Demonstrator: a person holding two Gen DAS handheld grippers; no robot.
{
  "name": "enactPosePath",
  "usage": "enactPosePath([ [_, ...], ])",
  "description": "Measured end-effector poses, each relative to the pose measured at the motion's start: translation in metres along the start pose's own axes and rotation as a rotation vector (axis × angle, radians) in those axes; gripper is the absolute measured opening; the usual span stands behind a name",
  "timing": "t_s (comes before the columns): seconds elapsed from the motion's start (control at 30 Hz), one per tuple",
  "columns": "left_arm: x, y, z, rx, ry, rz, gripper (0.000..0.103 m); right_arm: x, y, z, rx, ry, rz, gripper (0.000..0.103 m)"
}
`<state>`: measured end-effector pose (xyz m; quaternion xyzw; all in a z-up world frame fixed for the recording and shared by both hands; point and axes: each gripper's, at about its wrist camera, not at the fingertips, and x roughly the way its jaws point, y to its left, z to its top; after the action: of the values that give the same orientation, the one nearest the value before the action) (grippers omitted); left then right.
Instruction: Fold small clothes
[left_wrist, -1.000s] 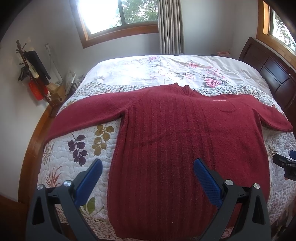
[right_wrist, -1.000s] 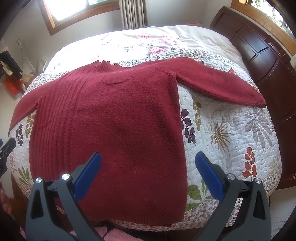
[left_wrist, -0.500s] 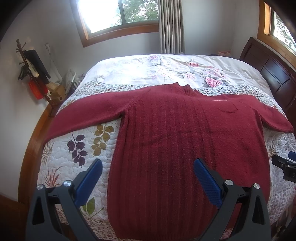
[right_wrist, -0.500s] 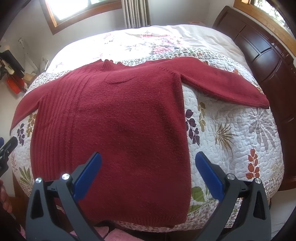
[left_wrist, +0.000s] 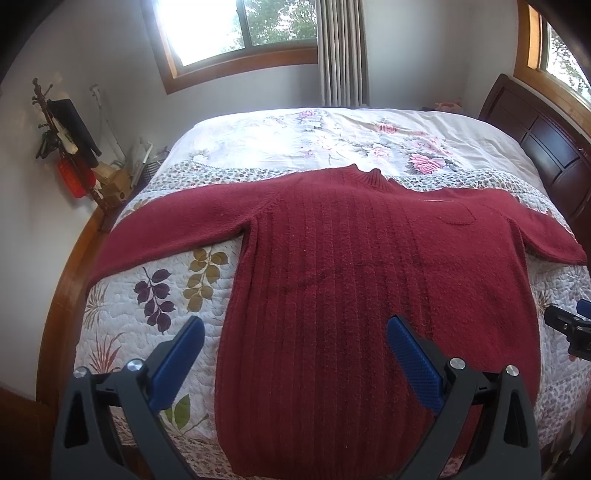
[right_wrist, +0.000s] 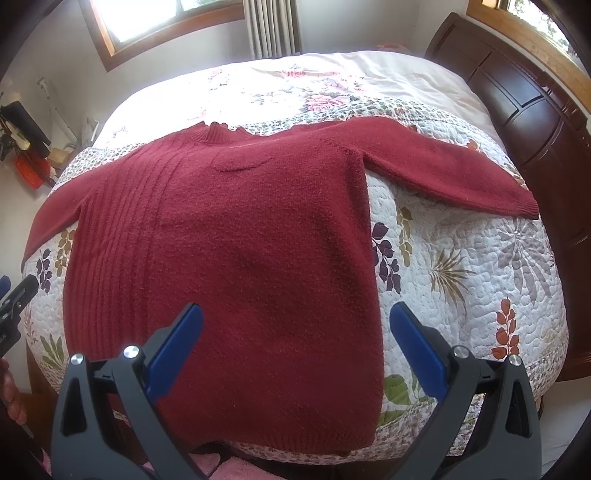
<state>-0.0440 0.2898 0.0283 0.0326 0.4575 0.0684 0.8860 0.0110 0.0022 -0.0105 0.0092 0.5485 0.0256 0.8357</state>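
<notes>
My left gripper: bottom edge of the frame cuts off the handles. Same w/ my right gripper. Sweater hem hangs over the bed's near edge, partly behind my left fingers. Its sleeve end drops over the side of the quilt, cuff hidden. Stuff on the coat rack too small to ID. Pink thing below the bed, mostly cut off, can't tell what.

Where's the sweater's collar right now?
The collar sits at the far edge of the sweater, toward the floral sheet and window. In the right wrist view it lies upper left, beyond both open grippers.
</notes>
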Motion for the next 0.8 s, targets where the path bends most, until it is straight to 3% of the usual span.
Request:
enactPosePath([
  [0.8, 0.0056, -0.0035, 0.0036, 0.012, 0.008, 0.006, 0.099, 0.0063, -0.0008, 0.0048, 0.007, 0.004, 0.008, 0.1],
])
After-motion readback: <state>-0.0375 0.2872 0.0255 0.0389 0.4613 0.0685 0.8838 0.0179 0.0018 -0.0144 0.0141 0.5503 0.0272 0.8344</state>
